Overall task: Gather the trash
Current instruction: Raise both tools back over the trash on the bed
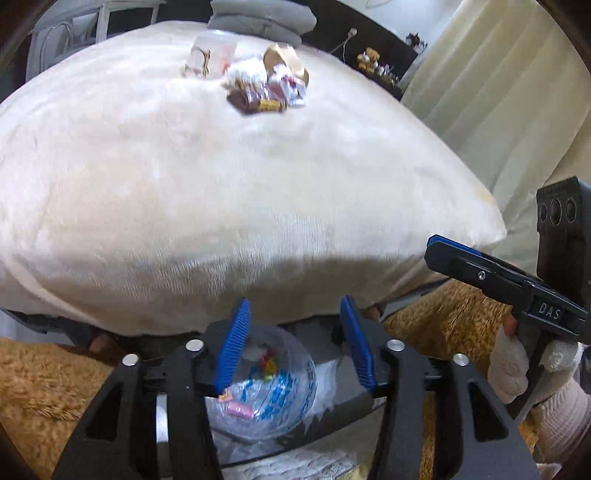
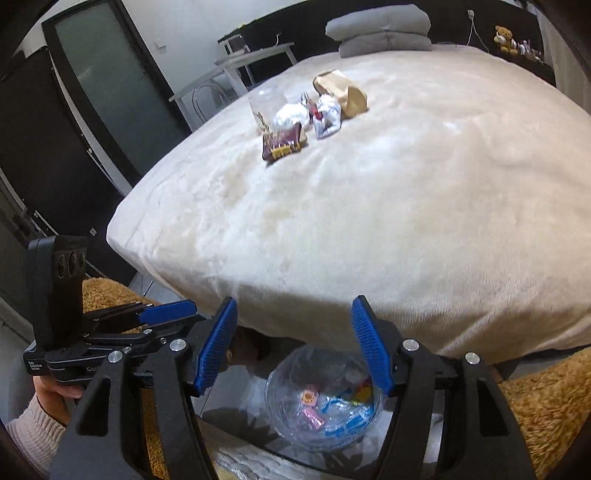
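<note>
A pile of trash lies far off on the cream bed: a brown paper bag, white crumpled wrappers, a dark red snack wrapper and a clear plastic piece. The left wrist view shows the same pile. Below the bed's near edge sits a clear plastic bag with blue print, holding small wrappers. My left gripper hangs above that bag, open, with nothing between its pads. My right gripper hovers over it too, open and empty. Each gripper shows in the other's view.
The bed fills most of both views, with grey pillows at its head. A brown shaggy rug covers the floor around the bag. A white desk and a dark door stand left; a curtain hangs right.
</note>
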{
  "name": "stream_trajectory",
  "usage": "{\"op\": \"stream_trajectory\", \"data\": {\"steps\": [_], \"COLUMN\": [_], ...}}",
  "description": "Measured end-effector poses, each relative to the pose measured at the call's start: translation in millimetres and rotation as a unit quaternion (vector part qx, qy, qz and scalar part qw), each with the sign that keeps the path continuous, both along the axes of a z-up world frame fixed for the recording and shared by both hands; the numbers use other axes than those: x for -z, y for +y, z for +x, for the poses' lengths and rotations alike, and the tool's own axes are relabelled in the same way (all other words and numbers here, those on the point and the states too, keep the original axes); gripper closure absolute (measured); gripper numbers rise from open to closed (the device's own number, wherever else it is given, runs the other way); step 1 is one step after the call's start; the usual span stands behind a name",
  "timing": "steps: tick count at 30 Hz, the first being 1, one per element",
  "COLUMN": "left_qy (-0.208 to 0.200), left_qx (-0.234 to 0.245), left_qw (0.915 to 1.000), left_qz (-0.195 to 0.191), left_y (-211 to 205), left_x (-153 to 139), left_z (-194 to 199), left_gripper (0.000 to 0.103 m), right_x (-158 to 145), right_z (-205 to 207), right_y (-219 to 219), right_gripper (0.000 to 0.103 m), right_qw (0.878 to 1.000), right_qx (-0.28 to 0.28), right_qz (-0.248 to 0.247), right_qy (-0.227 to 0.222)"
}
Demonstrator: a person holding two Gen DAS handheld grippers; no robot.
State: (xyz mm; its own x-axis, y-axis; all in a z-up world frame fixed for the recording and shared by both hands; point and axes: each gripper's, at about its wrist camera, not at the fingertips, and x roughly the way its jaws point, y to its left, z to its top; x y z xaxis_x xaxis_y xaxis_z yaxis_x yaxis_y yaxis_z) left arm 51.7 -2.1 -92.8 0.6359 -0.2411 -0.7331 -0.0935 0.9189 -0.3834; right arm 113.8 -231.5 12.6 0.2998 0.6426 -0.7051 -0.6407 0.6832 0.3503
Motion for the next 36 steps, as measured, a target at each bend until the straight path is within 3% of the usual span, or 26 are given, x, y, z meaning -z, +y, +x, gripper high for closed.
{"op": "stream_trajectory", "data": {"steps": [7,11,16,18,20,25,32,36], "left_qy": [-0.043,-0.063,-0.079,-0.083,-0.085,-0.083,-0.087,-0.090], "left_qx": [-0.004,-0.005,-0.011,-0.012,-0.015,-0.013,-0.013,-0.020], "left_qw": [0.9990,0.9978,0.9963,0.9959,0.9957,0.9961,0.9956,0.9950], "left_qz": [0.015,0.021,0.032,0.035,0.035,0.027,0.034,0.038], "left_y": [17.2,32.0,49.8,56.4,61.6,69.0,77.5,91.0], "left_x": [-25.9,-40.1,-49.6,-51.7,-51.9,-50.6,-50.4,-51.5], "left_z": [13.5,22.6,43.6,52.6,61.4,78.6,96.8,110.4], "left_gripper": [0.052,0.043,0.043,0.041,0.032,0.031,0.014,0.012], "right_x": [-16.6,-19.8,-16.0,-14.1,-11.8,-2.7,0.5,0.6], "right_z": [39.7,66.5,99.5,111.9,122.8,146.4,177.4,194.1], "right_y": [21.9,37.8,54.1,62.0,69.6,86.1,113.8,128.7], "right_gripper": [0.039,0.039,0.039,0.039,0.039,0.038,0.035,0.032], "right_qw": [1.000,0.999,0.999,0.999,0.999,0.999,0.999,0.998], "right_qx": [-0.006,-0.003,0.007,0.013,0.017,0.025,0.038,0.047], "right_qz": [0.016,0.020,0.024,0.024,0.023,0.023,0.033,0.035], "right_qy": [-0.021,-0.029,-0.025,-0.024,-0.025,-0.017,0.003,0.003]}}
